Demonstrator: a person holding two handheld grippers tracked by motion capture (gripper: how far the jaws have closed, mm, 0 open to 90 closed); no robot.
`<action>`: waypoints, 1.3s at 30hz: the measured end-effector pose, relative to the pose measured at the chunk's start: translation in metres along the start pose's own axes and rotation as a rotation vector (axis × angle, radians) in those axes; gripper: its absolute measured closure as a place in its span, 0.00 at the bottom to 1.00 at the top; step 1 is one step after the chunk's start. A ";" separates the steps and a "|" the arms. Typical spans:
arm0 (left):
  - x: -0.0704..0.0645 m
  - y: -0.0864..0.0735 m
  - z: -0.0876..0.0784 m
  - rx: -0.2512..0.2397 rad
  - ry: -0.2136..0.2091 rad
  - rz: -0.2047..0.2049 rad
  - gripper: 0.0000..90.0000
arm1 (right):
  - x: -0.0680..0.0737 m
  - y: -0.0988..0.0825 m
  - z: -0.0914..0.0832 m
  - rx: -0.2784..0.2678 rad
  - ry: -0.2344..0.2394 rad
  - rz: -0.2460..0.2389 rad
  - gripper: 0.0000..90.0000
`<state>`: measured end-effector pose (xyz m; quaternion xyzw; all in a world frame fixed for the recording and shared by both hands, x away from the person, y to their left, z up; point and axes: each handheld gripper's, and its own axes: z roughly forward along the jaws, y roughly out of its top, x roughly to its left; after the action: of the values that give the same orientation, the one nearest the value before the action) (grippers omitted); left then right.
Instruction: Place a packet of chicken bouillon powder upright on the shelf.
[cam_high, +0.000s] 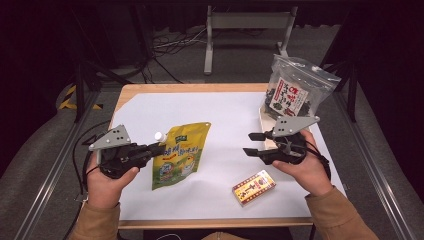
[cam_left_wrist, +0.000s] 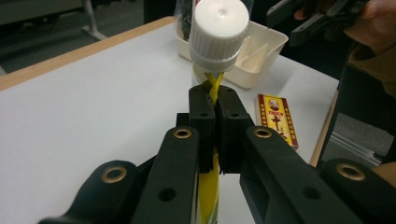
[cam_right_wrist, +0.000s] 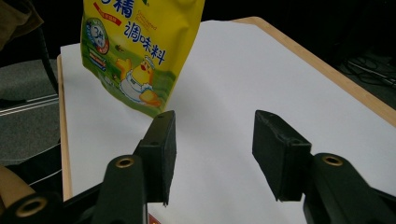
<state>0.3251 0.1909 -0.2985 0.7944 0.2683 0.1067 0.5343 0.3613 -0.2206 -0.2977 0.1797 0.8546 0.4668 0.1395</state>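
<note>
A yellow spouted seasoning pouch (cam_high: 180, 154) with a white screw cap (cam_high: 159, 136) stands tilted on the white sheet, left of centre. My left gripper (cam_high: 156, 148) is shut on the pouch's edge just under the cap; in the left gripper view the pads pinch the yellow film (cam_left_wrist: 213, 91) below the cap (cam_left_wrist: 220, 29). My right gripper (cam_high: 252, 143) hovers to the right with its jaws apart and nothing between them. The right gripper view looks past its fingers (cam_right_wrist: 163, 149) at the pouch (cam_right_wrist: 140, 51), some way off.
A small red and yellow box (cam_high: 254, 187) lies near the front edge. A cream tray (cam_high: 263, 120) at the back right holds a clear bag of dark snacks (cam_high: 295, 90). The wooden table edge (cam_high: 200, 223) runs along the front.
</note>
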 end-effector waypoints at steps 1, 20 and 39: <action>-0.001 0.001 0.001 -0.007 -0.007 0.008 0.97 | 0.000 0.001 0.003 0.003 0.009 0.006 0.53; -0.012 0.004 0.029 -0.081 -0.194 0.145 0.97 | 0.011 0.010 0.044 0.025 0.131 -0.006 0.51; -0.013 0.002 0.035 -0.127 -0.212 0.182 0.95 | 0.020 0.016 0.047 0.016 0.191 -0.048 0.92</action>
<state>0.3311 0.1557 -0.3092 0.7868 0.1302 0.0870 0.5970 0.3654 -0.1683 -0.3105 0.1148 0.8717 0.4715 0.0674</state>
